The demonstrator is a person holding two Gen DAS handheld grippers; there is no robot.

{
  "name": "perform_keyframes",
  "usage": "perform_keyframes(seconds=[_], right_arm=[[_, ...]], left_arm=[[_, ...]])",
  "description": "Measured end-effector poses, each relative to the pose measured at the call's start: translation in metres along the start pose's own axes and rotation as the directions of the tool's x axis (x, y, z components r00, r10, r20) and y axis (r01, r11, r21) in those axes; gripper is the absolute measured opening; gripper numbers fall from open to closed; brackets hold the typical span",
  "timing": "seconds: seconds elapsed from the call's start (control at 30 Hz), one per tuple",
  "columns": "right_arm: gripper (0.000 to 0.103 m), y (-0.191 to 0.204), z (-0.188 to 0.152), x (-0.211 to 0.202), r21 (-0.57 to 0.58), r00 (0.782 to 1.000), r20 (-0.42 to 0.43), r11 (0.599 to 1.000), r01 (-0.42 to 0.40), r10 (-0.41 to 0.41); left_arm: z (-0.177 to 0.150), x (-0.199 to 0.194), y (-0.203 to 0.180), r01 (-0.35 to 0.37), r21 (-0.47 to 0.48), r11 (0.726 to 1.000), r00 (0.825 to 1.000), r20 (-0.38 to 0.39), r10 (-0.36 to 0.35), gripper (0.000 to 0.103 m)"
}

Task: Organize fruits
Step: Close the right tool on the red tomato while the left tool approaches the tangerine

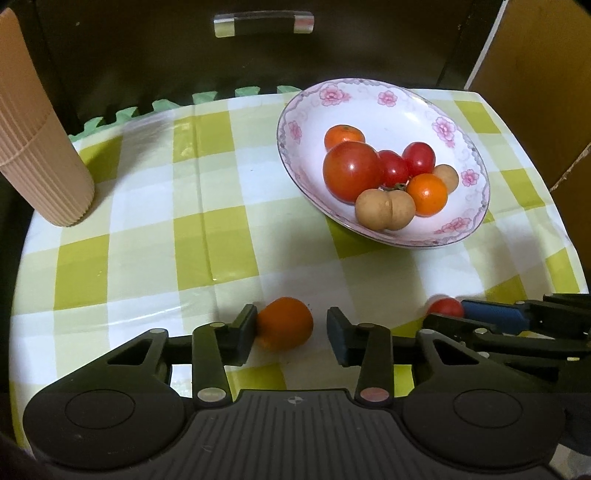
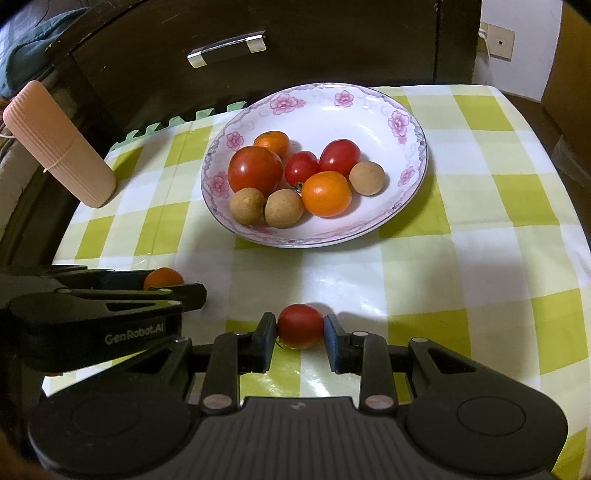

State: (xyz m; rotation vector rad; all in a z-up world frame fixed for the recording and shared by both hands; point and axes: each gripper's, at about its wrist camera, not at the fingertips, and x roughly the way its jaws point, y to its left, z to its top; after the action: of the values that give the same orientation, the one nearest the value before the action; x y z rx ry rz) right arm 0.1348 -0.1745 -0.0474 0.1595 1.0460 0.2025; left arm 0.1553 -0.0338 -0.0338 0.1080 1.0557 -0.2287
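Your orange fruit (image 1: 283,323) lies on the counter (image 1: 155,206) between the jaws of your left gripper (image 1: 291,328). The jaws are spread: the left pad touches the fruit, the right pad stands apart from it. Your red tomato (image 2: 300,325) lies on the counter between the jaws of your right gripper (image 2: 300,334), and they sit just at both its sides; whether they already press it, you cannot tell. The two grippers are near each other, side by side. From the left camera, the flowered plate (image 1: 388,110) stands at about 1 o'clock, well apart, holding tomatoes, orange fruits and brown round fruits. A ribbed beige cup (image 1: 40,155) stands at about 10 o'clock. Behind the counter is a dark drawer with a handle (image 1: 263,23).
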Motion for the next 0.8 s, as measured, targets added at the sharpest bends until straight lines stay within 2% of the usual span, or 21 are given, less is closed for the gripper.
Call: perform_keyframes(seconds=[0.43, 0.8], right_arm=[[0.028, 0.005, 0.0, -0.005, -0.035, 1.0, 0.021, 0.999, 0.004, -0.003], [0.028, -0.001, 0.002, -0.004, 0.009, 1.0, 0.007, 1.0, -0.021, 0.021]], left_arm=[[-0.009, -0.009, -0.008, 0.023, 0.044, 0.999, 1.0, -0.004, -0.023, 0.046], [-0.013, -0.013, 0.0, 0.038, 0.017, 0.999, 0.999, -0.016, -0.038, 0.049]])
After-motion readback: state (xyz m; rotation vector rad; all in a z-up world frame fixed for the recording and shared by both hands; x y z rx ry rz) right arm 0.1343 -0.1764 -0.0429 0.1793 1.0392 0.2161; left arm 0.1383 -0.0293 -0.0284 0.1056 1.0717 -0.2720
